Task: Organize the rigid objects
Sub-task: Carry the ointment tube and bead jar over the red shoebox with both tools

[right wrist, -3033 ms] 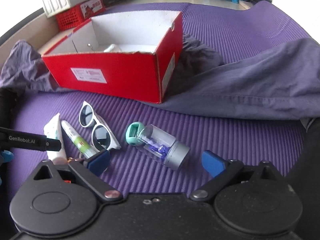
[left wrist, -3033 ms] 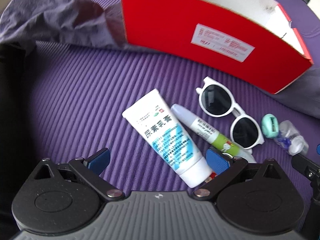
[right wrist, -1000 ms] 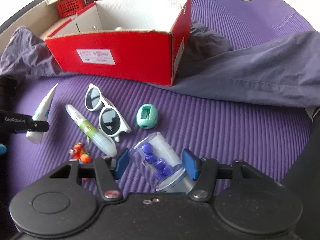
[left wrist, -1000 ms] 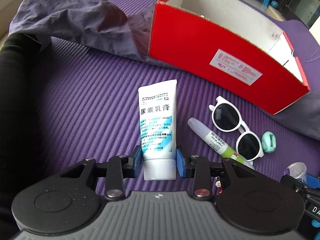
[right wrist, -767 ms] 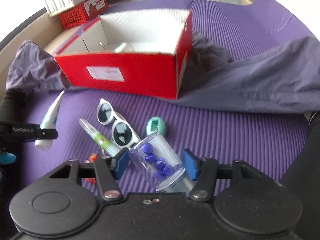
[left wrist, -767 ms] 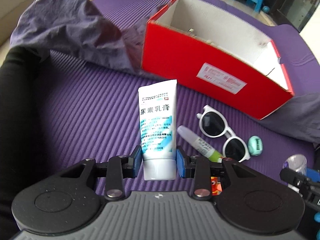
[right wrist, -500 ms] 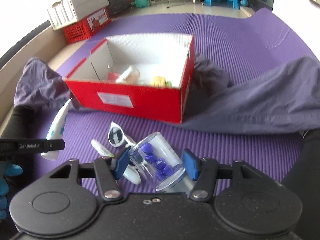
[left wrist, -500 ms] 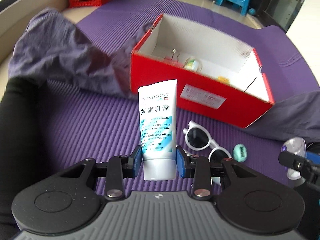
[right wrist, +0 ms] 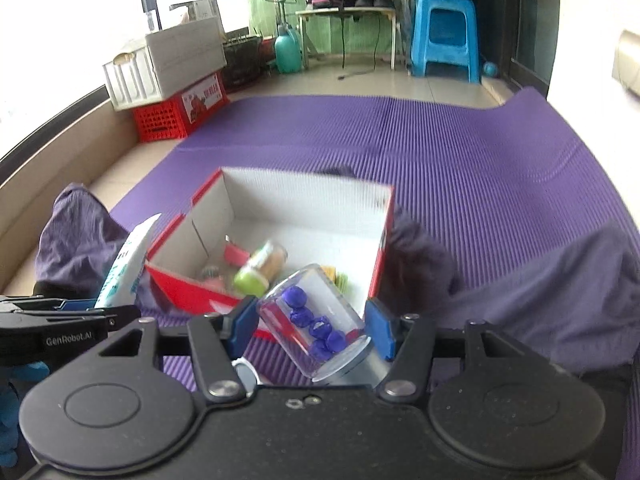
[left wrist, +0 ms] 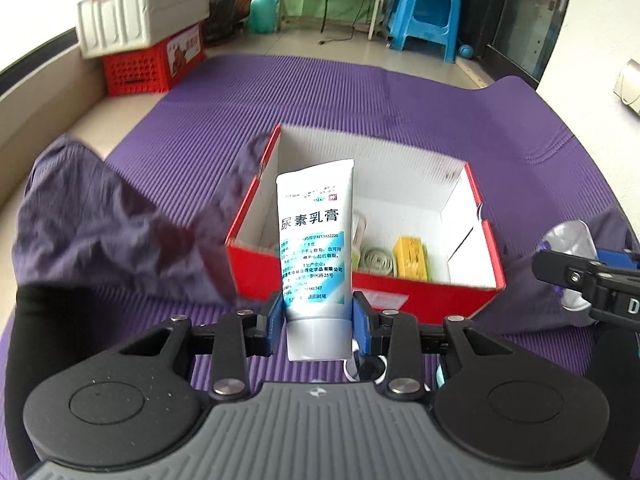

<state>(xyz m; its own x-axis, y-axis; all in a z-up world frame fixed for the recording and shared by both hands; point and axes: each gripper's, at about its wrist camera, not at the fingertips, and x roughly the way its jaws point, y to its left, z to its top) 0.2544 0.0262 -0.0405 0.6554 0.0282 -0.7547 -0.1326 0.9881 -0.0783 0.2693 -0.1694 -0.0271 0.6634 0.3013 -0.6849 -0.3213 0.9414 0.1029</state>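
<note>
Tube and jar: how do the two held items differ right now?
The tube is opaque white with blue print and stands upright in the left gripper; the jar is clear, holds blue pieces and sits tilted in the right gripper. Both are clamped above the red box.

The tube (left wrist: 316,248) hides the left part of the box (left wrist: 472,220) floor, so the items behind it cannot be told. In the right wrist view the jar (right wrist: 316,320) covers the box's near right corner, and the things inside (a green-capped bottle (right wrist: 260,268) among them) are blurred. Only a sliver of sunglasses (left wrist: 352,368) shows under the left gripper (left wrist: 318,322).
</note>
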